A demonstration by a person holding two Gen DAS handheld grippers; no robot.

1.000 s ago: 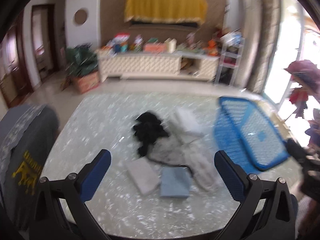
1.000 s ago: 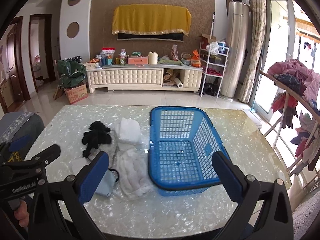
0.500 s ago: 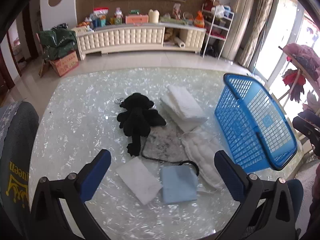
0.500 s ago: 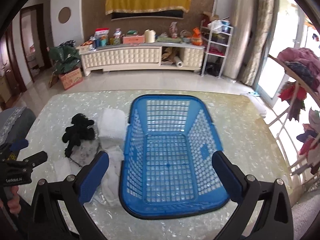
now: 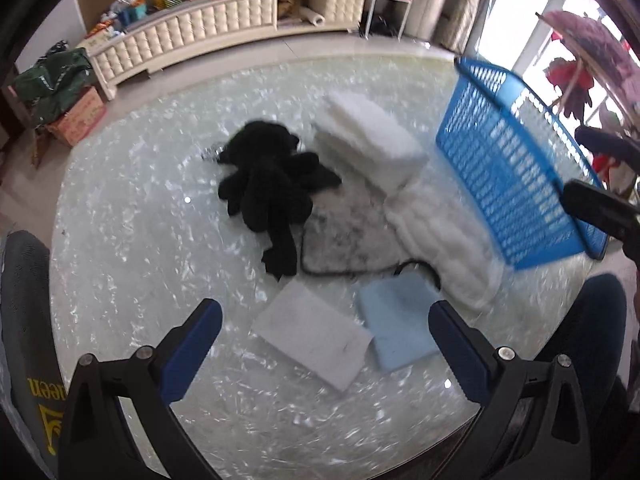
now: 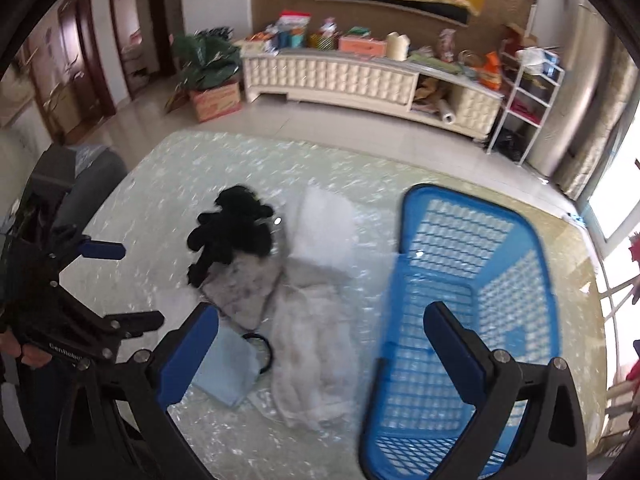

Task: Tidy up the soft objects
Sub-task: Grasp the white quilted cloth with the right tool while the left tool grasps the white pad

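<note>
A black plush toy [image 5: 272,184] lies mid-table beside a thick white pad [image 5: 372,136]. Below them are a grey fuzzy cloth [image 5: 348,236], a white quilted cloth [image 5: 444,236], a white flat sponge [image 5: 312,336] and a light blue sponge [image 5: 396,320]. The empty blue basket [image 6: 476,312] stands to their right. My left gripper [image 5: 324,344] hangs open above the two sponges. My right gripper [image 6: 320,340] is open above the quilted cloth [image 6: 308,352] and the basket's left rim. The plush toy [image 6: 232,232] and blue sponge [image 6: 228,364] also show in the right wrist view.
The pearly white table [image 5: 132,264] has a chair back [image 5: 24,320] at its left edge. A black hair tie [image 6: 260,348] lies by the blue sponge. Beyond the table are a cream TV cabinet [image 6: 360,76], a wire shelf [image 6: 528,92] and a clothes rack [image 5: 584,44].
Both grippers have come lower and closer to the table. The right wrist view has swung left, from over the basket to the cloth pile. Both stay open.
</note>
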